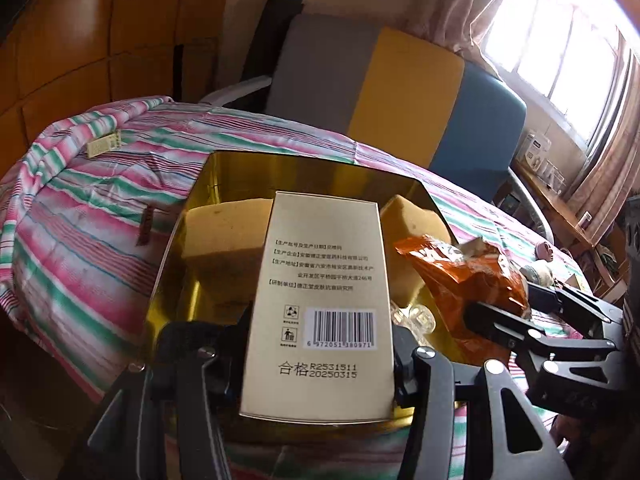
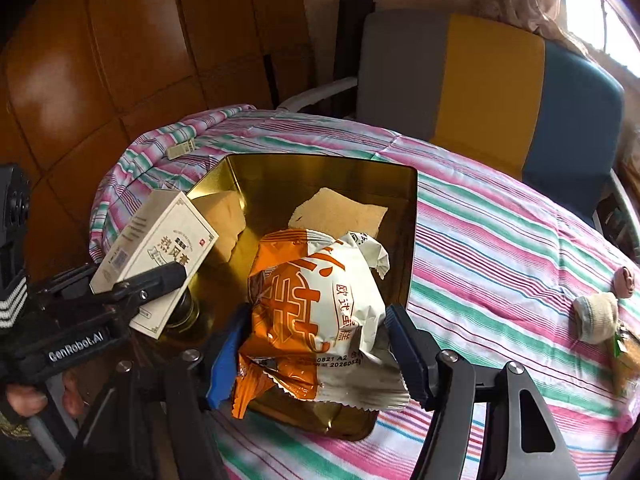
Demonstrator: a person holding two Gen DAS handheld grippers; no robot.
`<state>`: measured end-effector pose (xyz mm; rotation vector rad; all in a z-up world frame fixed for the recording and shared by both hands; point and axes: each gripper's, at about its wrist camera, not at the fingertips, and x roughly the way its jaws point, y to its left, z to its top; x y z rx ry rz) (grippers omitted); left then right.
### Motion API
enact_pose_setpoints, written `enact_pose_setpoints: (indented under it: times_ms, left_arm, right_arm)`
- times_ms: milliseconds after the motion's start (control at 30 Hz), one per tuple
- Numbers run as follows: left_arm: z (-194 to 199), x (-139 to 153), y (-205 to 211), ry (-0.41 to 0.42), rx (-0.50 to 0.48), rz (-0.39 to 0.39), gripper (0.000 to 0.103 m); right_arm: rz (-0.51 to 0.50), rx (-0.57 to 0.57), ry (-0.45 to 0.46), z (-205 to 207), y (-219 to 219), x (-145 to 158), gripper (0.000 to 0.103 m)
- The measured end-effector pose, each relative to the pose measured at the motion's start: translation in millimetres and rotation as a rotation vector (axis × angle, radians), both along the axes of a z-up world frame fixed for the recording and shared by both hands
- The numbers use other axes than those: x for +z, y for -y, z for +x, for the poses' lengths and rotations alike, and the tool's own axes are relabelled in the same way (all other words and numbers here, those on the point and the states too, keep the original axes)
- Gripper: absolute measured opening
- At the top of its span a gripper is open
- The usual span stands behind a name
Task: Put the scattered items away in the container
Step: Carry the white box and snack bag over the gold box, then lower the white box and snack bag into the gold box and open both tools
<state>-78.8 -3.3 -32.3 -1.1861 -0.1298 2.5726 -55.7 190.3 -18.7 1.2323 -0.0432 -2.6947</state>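
I see the gold tin point(image 2: 412, 216) containing two sponges point(image 2: 338, 210); my left gripper point(image 1: 320, 360) clamps a carton point(image 1: 324, 300), my right gripper point(image 2: 312, 344) a snack packet point(image 2: 316, 304), both above it.

gold tin point(image 2: 408, 216); orange-white snack packet point(image 2: 316, 312); beige box point(image 1: 320, 304); pink-green striped cloth point(image 2: 500, 240)
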Motion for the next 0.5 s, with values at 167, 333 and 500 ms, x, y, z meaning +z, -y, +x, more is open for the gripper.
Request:
enact_pose_setpoints:
  times_ms: [167, 333, 500]
  left_arm:
    - [-20, -10, -8, 0.019, -0.008, -0.025, 0.053]
    - [-36, -22, -12, 0.053, -0.004, -0.032, 0.054]
    - [-39, -28, -15, 0.069, -0.004, -0.038, 0.054]
  right_arm:
    - [0.024, 0.007, 0.009, -25, 6, -1, 0.067]
    - [0.036, 0.008, 0.026, -37, 10, -6, 0.067]
    - [0.023, 0.003, 0.049, -38, 7, -12, 0.070]
